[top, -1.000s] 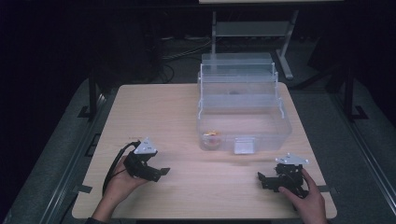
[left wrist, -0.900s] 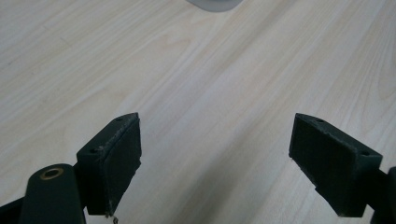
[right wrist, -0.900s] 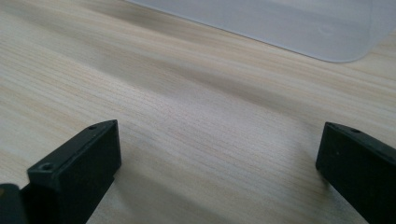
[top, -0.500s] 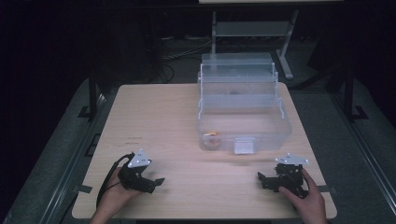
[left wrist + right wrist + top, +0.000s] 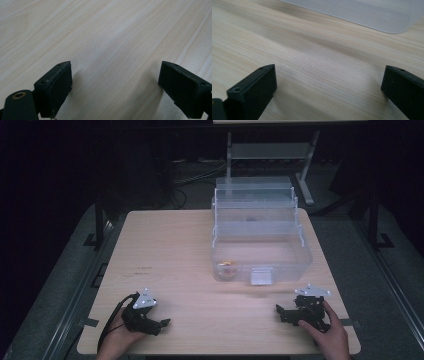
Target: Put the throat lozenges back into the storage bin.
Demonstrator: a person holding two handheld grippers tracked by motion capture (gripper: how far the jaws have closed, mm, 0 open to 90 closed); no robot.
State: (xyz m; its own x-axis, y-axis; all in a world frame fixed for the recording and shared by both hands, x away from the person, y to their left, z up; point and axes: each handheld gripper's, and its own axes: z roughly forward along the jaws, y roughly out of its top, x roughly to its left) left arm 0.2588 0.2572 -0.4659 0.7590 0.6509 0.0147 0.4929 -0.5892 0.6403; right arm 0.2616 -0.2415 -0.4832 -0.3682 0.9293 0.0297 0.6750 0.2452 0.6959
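I judge nothing started or all finished: my left gripper [image 5: 162, 323] and right gripper [image 5: 280, 310] rest on the table [image 5: 170, 250], jaws spread and empty, near the clear box [image 5: 260, 240].

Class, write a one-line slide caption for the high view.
Two hand-held grippers, left gripper and right gripper, rest before a clear plastic box.

Pale wooden table [image 5: 170, 250] lit from above, dark room around it, grey floor [image 5: 60, 290] beside it, metal stand [image 5: 270, 150] and cables [image 5: 192, 175] behind it
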